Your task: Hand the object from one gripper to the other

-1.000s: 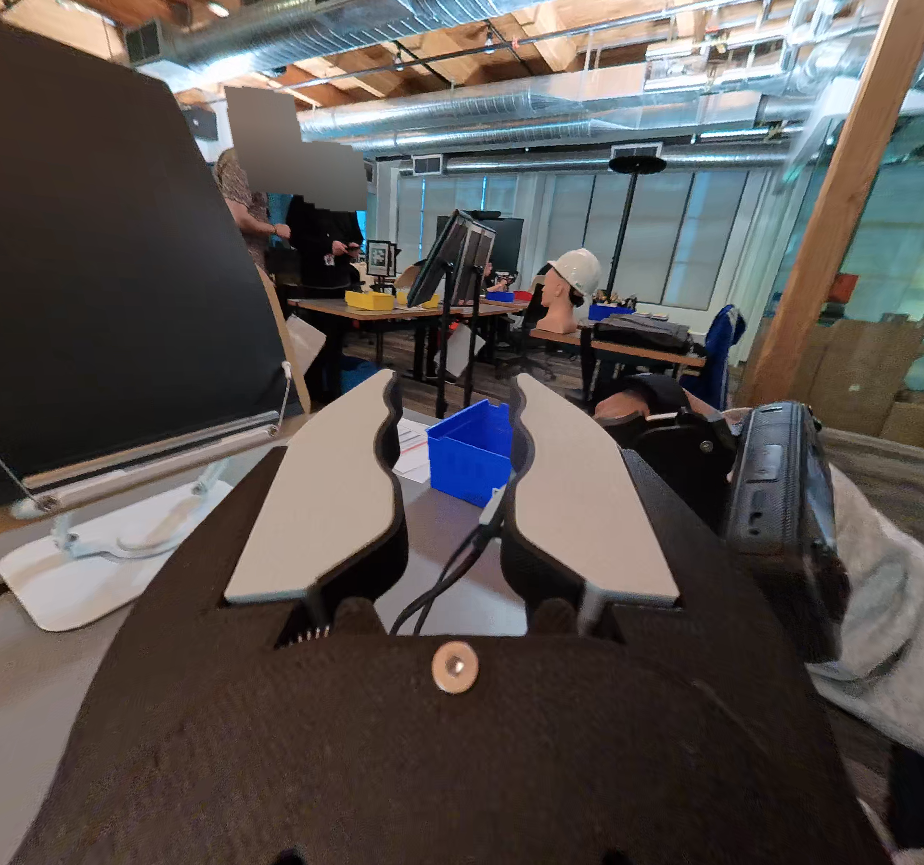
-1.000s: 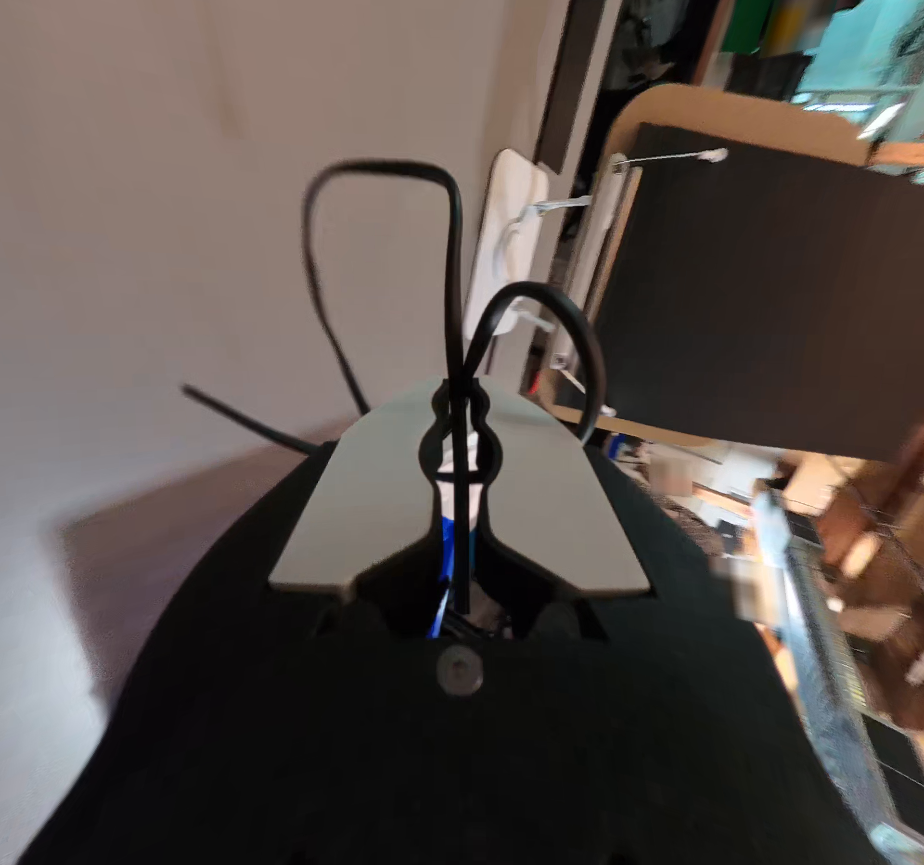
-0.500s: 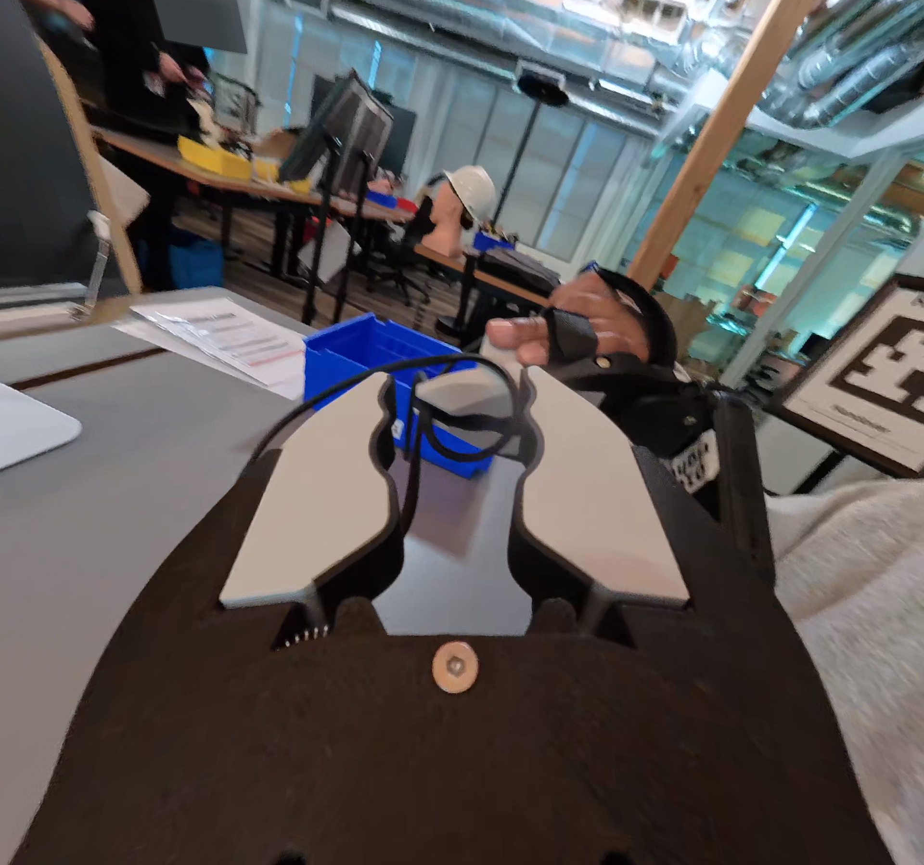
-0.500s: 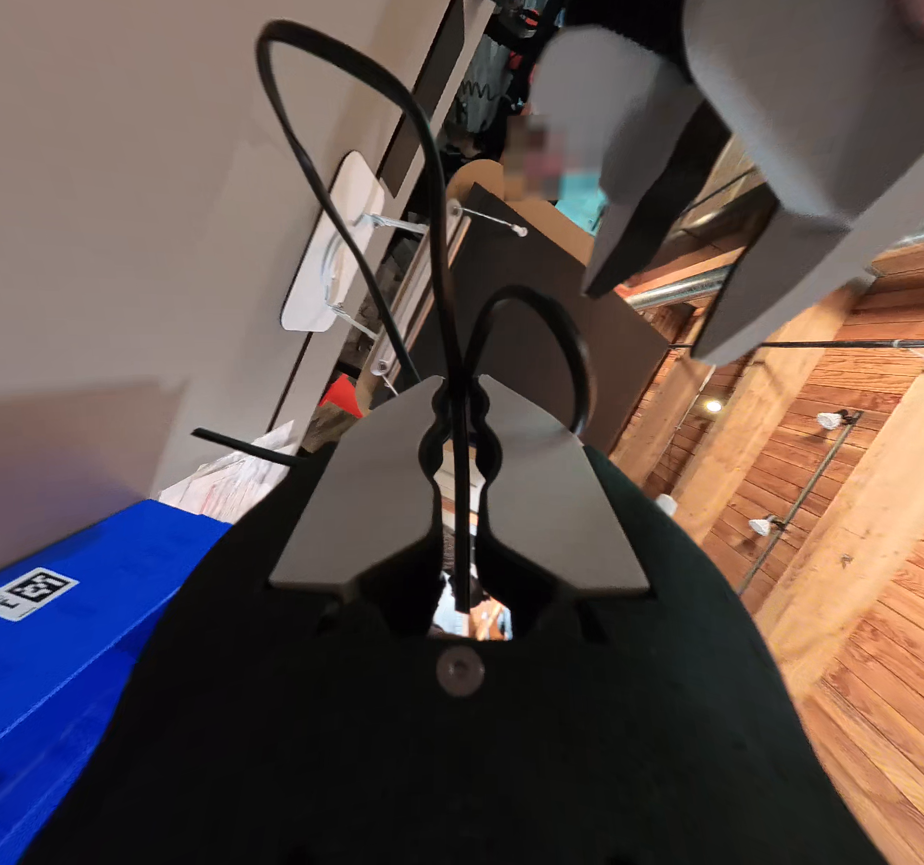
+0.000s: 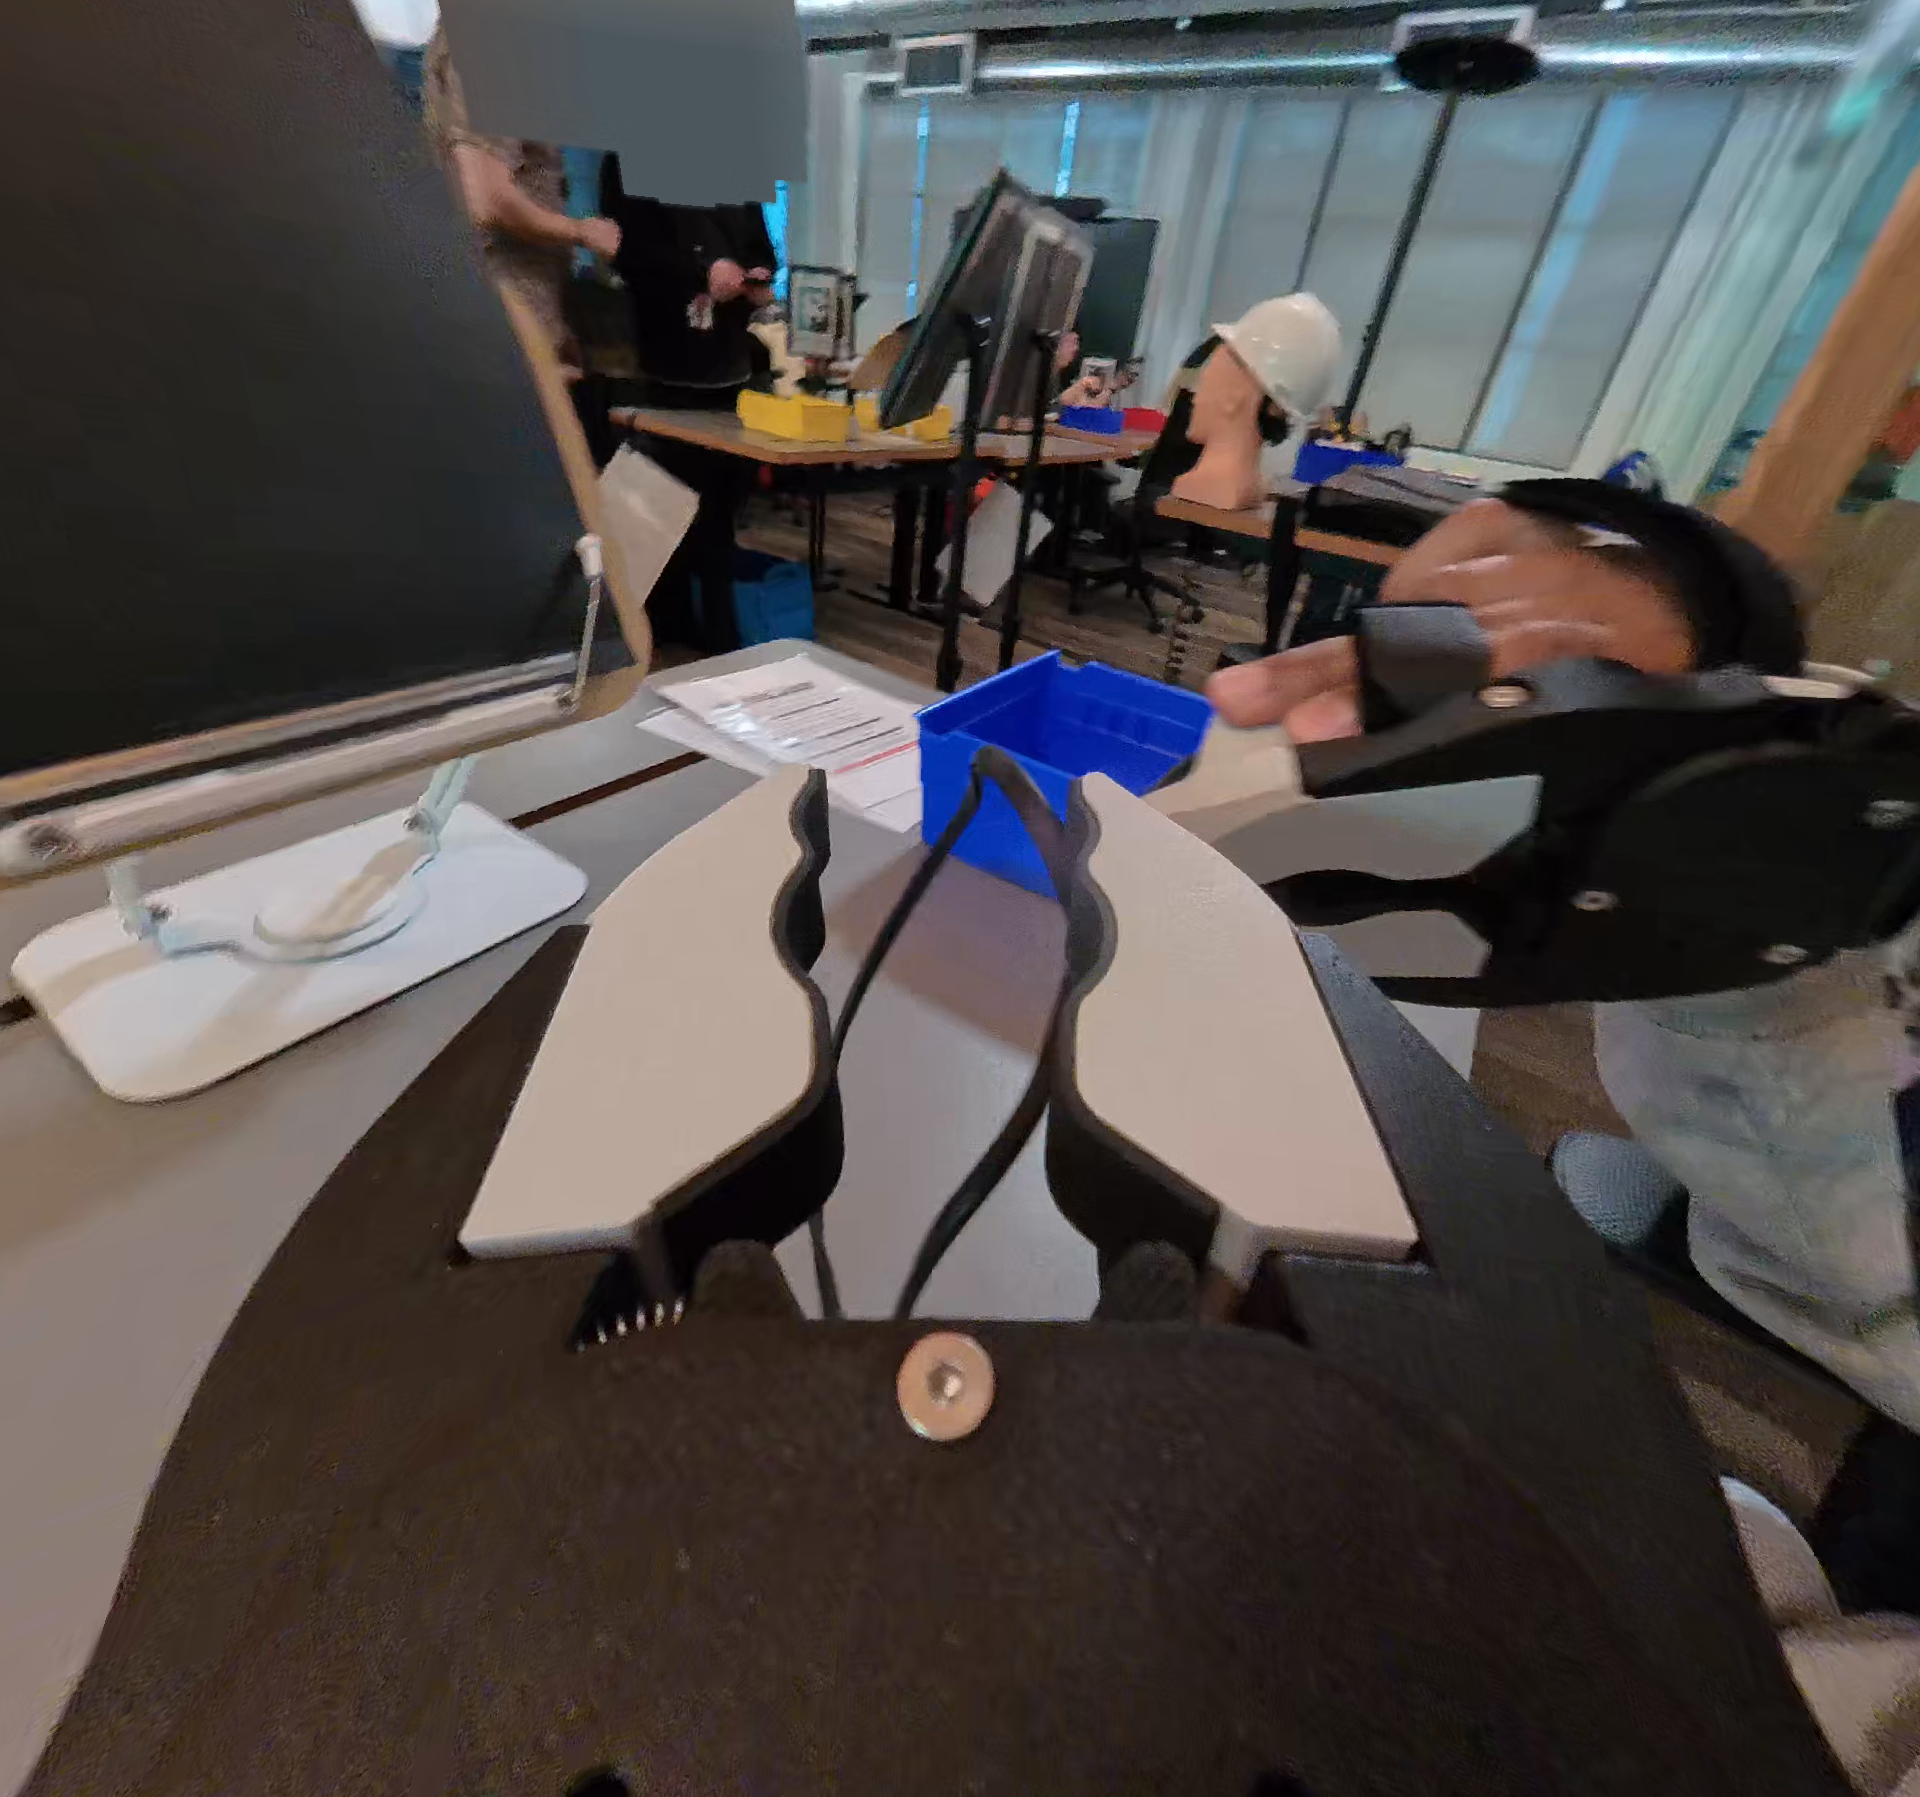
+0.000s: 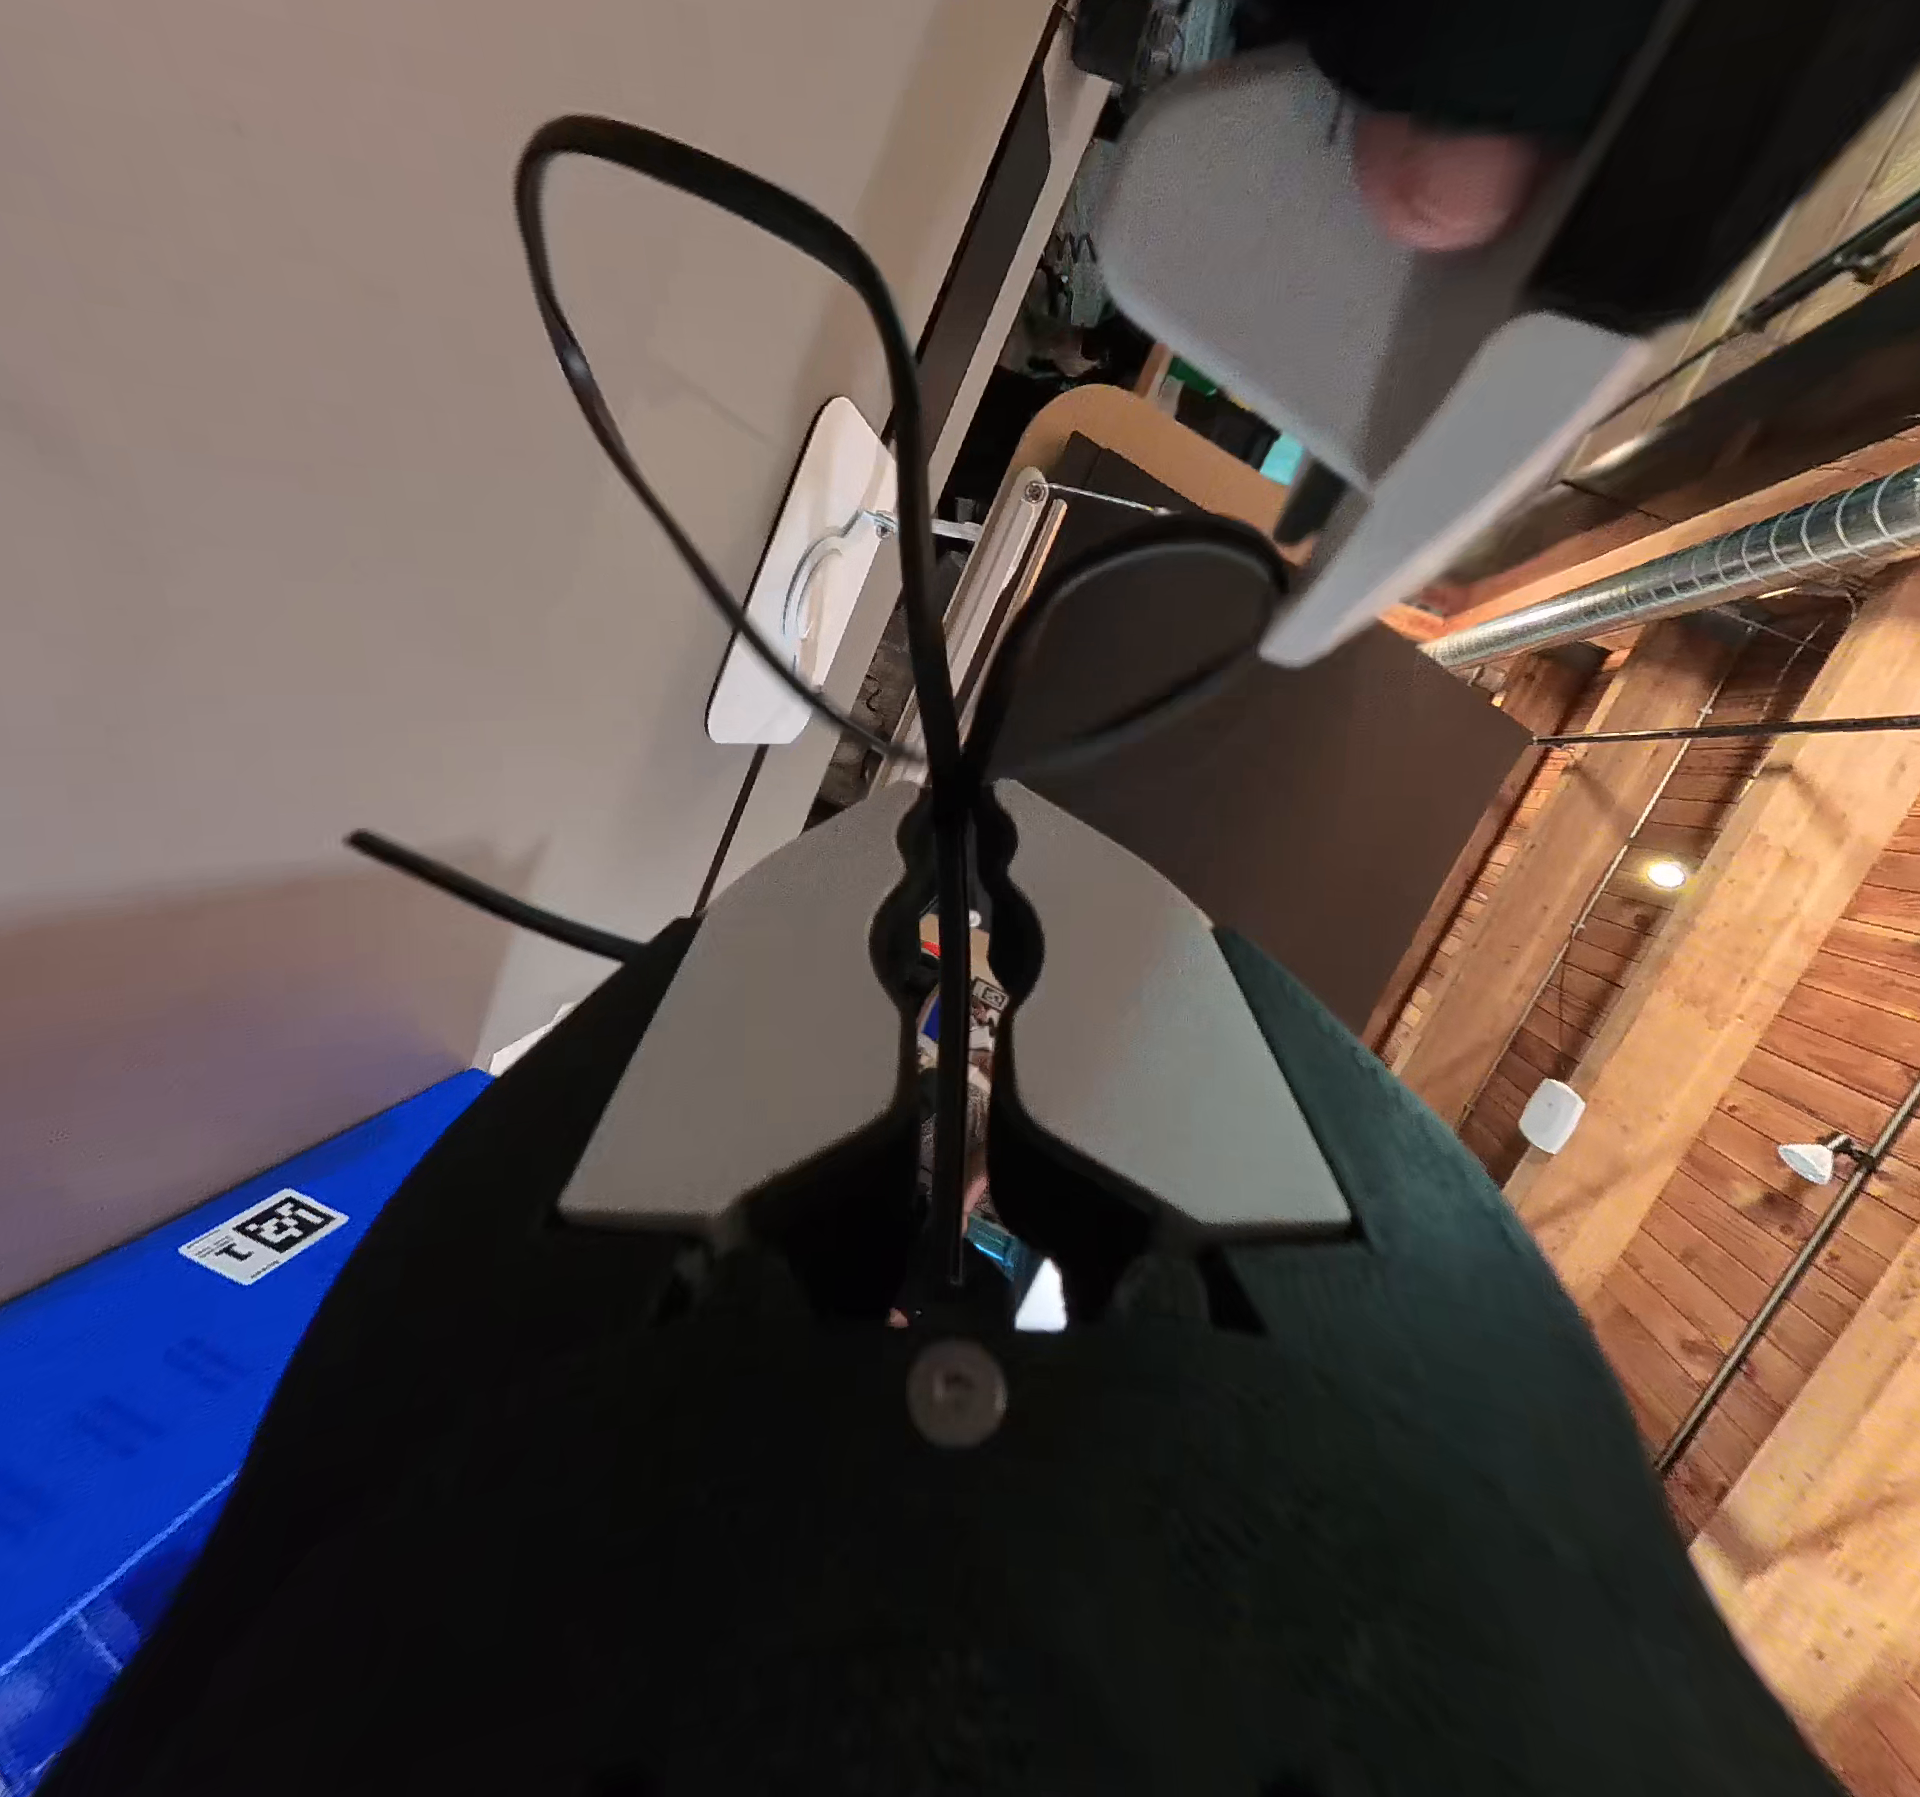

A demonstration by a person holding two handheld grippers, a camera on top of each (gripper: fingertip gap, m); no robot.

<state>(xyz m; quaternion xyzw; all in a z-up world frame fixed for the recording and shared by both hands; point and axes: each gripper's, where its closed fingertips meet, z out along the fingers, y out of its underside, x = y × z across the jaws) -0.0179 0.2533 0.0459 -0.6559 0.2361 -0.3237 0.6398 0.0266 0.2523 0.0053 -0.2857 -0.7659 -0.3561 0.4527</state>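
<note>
A thin black cable is clamped between the fingertips of my right gripper, which is shut on it. Its loops stick out past the tips. One loop reaches the grey fingers of the left gripper at the upper right. In the left wrist view my left gripper is open. A loop of the cable stands in the gap between its fingers and leans on the right finger. The right gripper's black body, held by a hand, sits close by on the right.
A blue bin stands on the grey table just beyond the left fingertips, and shows in the right wrist view. A dark panel on a white stand is at the left. Papers lie behind. People and desks are far back. The tips of one gripper are about 7 cm away from the tips of the other.
The cable loop has gone from the left gripper's fingertips to deeper between its fingers. The right gripper has shifted to the right in the left wrist view. Both views have swung.
</note>
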